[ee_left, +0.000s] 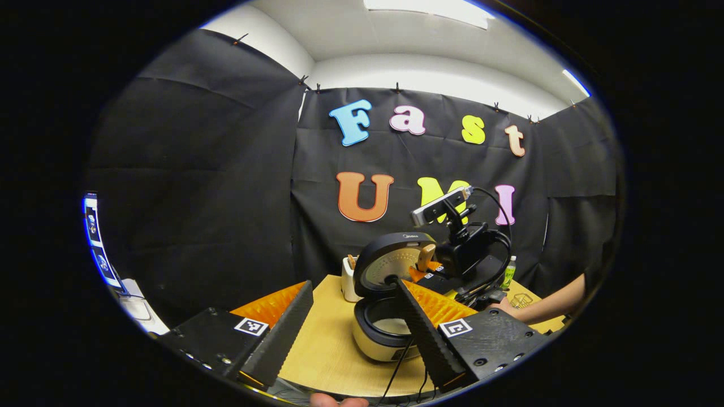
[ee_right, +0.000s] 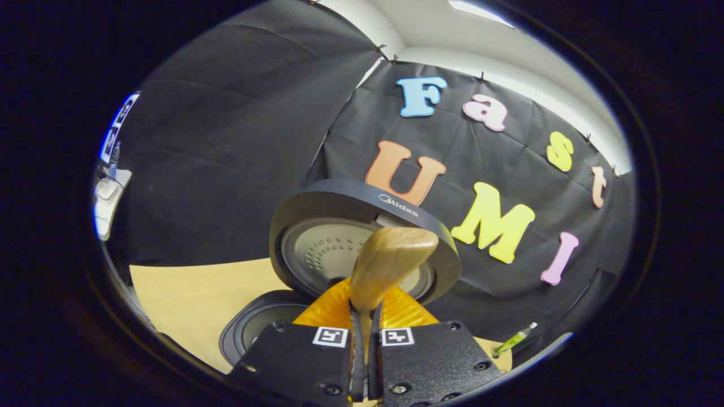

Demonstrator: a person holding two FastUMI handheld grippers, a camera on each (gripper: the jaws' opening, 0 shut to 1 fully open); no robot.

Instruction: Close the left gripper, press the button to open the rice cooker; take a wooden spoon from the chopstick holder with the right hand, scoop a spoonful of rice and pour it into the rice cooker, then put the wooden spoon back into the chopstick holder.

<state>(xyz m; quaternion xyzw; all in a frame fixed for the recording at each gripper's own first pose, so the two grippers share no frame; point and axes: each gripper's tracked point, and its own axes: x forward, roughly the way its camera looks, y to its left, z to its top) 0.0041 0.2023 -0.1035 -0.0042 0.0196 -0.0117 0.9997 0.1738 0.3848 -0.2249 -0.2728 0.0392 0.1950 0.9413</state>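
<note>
Nearest in the left gripper view, the left gripper [ee_left: 353, 316] hangs low over the front of the wooden table [ee_left: 325, 339], its two fingers spread wide apart with nothing between them. Between and beyond those fingers stands the rice cooker [ee_left: 384, 333], cream-bodied, its dark lid [ee_left: 393, 263] tipped up and open toward the camera so the pot inside shows. Just behind the cooker on its left sits a pale chopstick holder [ee_left: 349, 282], touching or nearly touching the cooker; which, I cannot tell. To the right of the lid, the right gripper [ee_left: 432, 265] is held up near the lid's edge, with the wooden spoon [ee_left: 425, 257] in its fingers; a camera bar and cables ride on top of it. Farther right, a person's forearm [ee_left: 551, 305] reaches in over the table, and a small green bottle [ee_left: 509, 272] stands near the cloth wall. A fingertip [ee_left: 334, 402] shows at the bottom edge.

In the right gripper view, the right gripper [ee_right: 366, 322] has its fingers drawn together and clamped on the handle of the wooden spoon [ee_right: 390, 263], whose bowl rises upright, tilted slightly right, in front of the open lid [ee_right: 317, 215]. The cooker's pot [ee_right: 254, 328] lies below and left of the fingers, on the table [ee_right: 192, 299]. At the lower right, the green bottle [ee_right: 513, 340] appears beside the wall.
</note>
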